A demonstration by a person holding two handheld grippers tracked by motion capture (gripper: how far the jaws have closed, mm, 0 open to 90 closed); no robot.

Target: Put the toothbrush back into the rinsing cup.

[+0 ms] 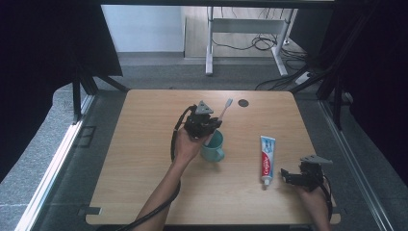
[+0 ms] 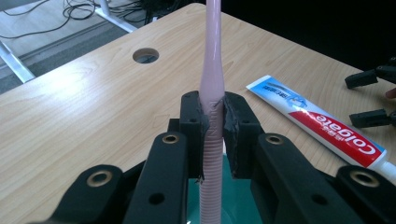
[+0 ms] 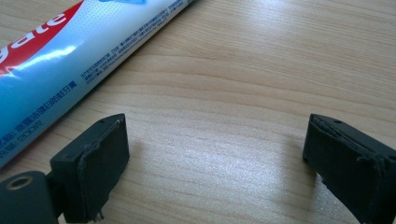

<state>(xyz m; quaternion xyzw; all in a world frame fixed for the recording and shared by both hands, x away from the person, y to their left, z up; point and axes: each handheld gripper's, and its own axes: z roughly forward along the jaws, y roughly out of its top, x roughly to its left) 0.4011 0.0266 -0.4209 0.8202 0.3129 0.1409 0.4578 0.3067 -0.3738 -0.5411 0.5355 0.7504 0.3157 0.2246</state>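
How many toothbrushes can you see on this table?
1. The pink toothbrush is clamped between the jaws of the left gripper, its lower end dipping into the teal cup. None lies elsewhere on the table.

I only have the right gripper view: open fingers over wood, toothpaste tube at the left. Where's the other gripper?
Observer: The left gripper is over the teal cup near the table's middle, shut on a pink toothbrush.
Operator: Brush in the cup yet?
Observer: The left gripper view shows its handle end reaching down into the cup's mouth; whether it touches bottom is hidden.
Operator: Which way is the brush head?
Observer: Up and away from the person, bristle end above the gripper in the high view.
Operator: How does my tube lie?
Observer: The toothpaste tube lies flat, cap toward the person, just left of the right gripper.
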